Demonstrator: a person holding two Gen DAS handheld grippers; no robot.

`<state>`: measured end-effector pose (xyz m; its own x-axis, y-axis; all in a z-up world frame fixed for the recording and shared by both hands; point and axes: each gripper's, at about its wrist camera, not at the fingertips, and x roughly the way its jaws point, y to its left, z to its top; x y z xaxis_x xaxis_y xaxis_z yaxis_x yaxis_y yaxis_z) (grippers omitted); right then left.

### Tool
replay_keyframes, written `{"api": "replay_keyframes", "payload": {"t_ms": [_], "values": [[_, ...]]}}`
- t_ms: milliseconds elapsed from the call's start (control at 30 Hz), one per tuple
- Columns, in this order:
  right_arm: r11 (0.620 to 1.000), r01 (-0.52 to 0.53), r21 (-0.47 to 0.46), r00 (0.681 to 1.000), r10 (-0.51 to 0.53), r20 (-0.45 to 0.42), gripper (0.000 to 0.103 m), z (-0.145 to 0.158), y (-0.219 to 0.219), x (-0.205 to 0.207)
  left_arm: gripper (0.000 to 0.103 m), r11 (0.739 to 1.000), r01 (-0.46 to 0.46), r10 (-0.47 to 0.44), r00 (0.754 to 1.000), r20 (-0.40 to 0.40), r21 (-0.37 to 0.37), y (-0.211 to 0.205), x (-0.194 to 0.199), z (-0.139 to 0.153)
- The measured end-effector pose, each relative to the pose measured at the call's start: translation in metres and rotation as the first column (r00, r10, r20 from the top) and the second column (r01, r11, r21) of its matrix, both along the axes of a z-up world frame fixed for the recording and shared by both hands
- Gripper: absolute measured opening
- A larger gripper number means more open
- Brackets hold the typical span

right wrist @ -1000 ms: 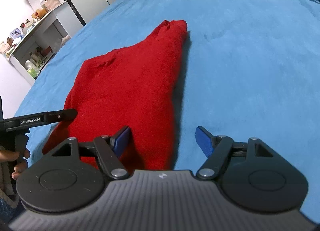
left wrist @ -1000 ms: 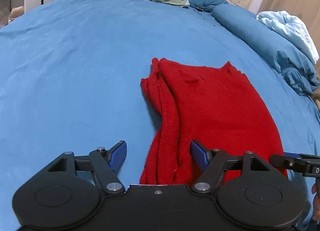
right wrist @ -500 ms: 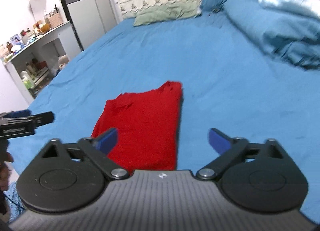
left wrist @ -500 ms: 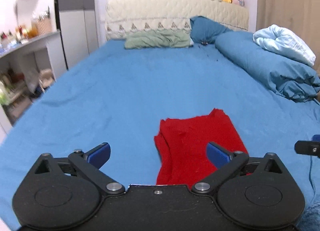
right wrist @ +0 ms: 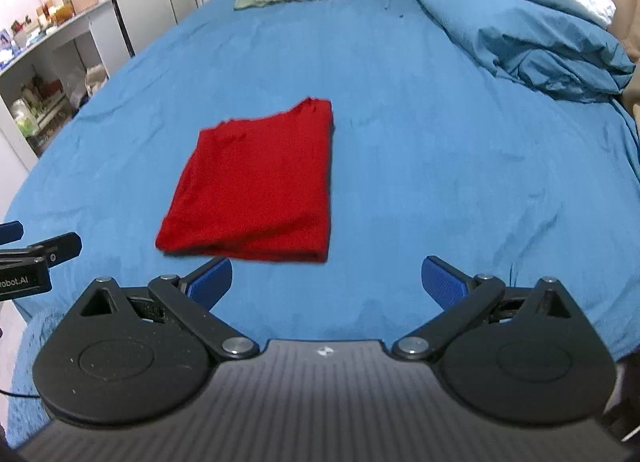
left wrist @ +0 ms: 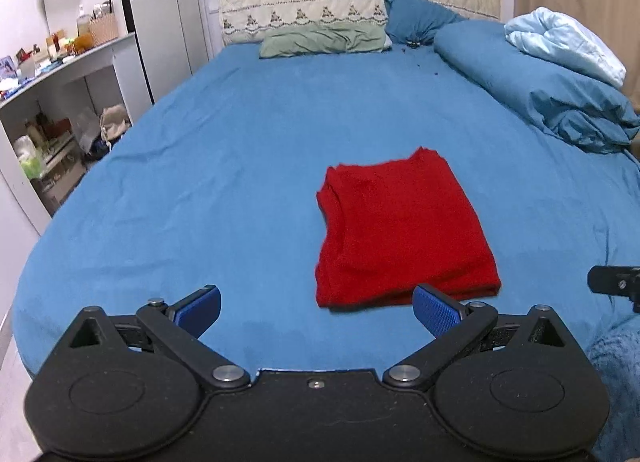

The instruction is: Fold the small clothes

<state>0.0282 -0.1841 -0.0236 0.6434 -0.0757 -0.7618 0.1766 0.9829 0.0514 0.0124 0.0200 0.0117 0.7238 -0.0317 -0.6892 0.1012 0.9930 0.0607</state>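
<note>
Folded red garment (left wrist: 400, 229) lies mid-frame on the blue bedsheet (left wrist: 240, 165), beyond both wide-open, just-opened, empty jaws: left gripper (left wrist: 316, 308), right gripper (right wrist: 326, 282).

A plain red folded knit garment (left wrist: 400, 225) lies on a solid blue bedsheet (left wrist: 224, 165); far off, a sage-green pillow (left wrist: 324, 39), pale-blue quilt (left wrist: 564, 41).

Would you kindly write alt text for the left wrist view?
A folded red garment lies flat on a blue bedsheet, just beyond the open, empty left tool. Pillows, a rolled blue duvet and a headboard with plush toys sit behind.
</note>
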Motion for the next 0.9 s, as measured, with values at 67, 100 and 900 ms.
{"api": "replay_keyframes", "payload": {"t_ms": [67, 100, 900], "values": [[1.0, 0.005, 0.001, 1.0, -0.005, -0.015, 0.103, -0.005, 0.002, -0.003, 0.103, 1.0, 0.001, -0.001, 1.0, -0.001, -0.009, -0.001, -0.004, -0.001], [1.0, 0.006, 0.001, 1.0, -0.006, -0.022, 0.103, -0.008, 0.003, -0.004, 0.103, 1.0, 0.004, -0.004, 1.0, 0.0, -0.012, -0.002, -0.005, -0.001], [0.999, 0.024, -0.03, 0.999, -0.024, -0.023, 0.103, -0.004, 0.003, -0.013, 0.103, 0.999, 0.031, -0.031, 0.999, 0.029, -0.026, -0.007, -0.013, 0.005]]}}
